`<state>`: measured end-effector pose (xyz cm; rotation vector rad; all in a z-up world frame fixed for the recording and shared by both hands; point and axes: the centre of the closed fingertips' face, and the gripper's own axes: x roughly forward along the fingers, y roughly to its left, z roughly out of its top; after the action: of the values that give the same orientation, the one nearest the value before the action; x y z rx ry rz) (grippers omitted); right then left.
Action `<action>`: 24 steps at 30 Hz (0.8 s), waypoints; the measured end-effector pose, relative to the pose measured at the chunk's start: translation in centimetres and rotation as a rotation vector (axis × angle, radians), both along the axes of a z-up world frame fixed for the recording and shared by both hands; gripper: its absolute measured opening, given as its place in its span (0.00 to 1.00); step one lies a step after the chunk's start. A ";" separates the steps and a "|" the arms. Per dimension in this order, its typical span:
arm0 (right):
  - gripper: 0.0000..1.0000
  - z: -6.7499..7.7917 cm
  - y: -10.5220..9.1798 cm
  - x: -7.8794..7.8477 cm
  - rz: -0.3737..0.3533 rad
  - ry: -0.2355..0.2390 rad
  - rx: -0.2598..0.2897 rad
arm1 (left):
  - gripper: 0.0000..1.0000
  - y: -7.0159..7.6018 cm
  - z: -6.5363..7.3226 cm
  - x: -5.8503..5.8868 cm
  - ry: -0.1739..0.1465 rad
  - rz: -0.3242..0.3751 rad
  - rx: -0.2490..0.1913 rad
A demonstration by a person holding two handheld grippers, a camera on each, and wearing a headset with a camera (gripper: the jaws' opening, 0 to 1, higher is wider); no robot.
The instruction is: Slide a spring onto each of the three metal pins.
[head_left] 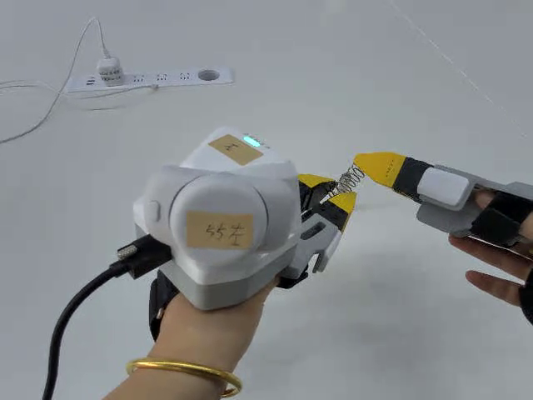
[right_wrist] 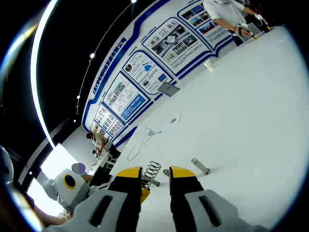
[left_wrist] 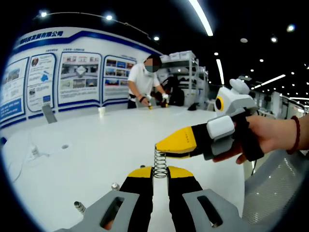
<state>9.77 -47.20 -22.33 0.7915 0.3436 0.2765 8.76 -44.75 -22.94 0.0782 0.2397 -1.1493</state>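
The spring (left_wrist: 160,162) hung in the air above the worktop (head_left: 350,333), pinched at its near end between the yellow tips of the left tongs (left_wrist: 160,172). Its far end met the tip of the right tongs (right_wrist: 157,170), which stood spread in their own gripper view, with the coil just beside one tip. On the worktop beneath stood a metal pin (left_wrist: 115,186) and, near it, a second pin (left_wrist: 79,207). A power strip (head_left: 150,79) lay well apart at the far edge. A person (left_wrist: 142,82) worked at another table behind.
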 end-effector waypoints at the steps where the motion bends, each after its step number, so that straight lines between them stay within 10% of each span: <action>1: 0.22 0.2 0.1 0.0 -0.007 -0.007 0.022 | 0.10 0.0 0.1 0.0 0.002 0.002 -0.006; 13: 0.13 0.7 1.0 -0.1 -0.003 -0.002 0.143 | 0.10 0.7 0.7 -0.4 0.011 0.014 -0.055; 24: 0.11 1.4 1.9 0.1 0.033 -0.040 0.115 | 0.11 1.1 0.5 -0.2 -0.004 0.033 -0.047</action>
<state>9.89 -45.27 -20.94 0.8929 0.3056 0.3445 8.58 -43.63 -22.40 0.0350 0.2102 -1.1212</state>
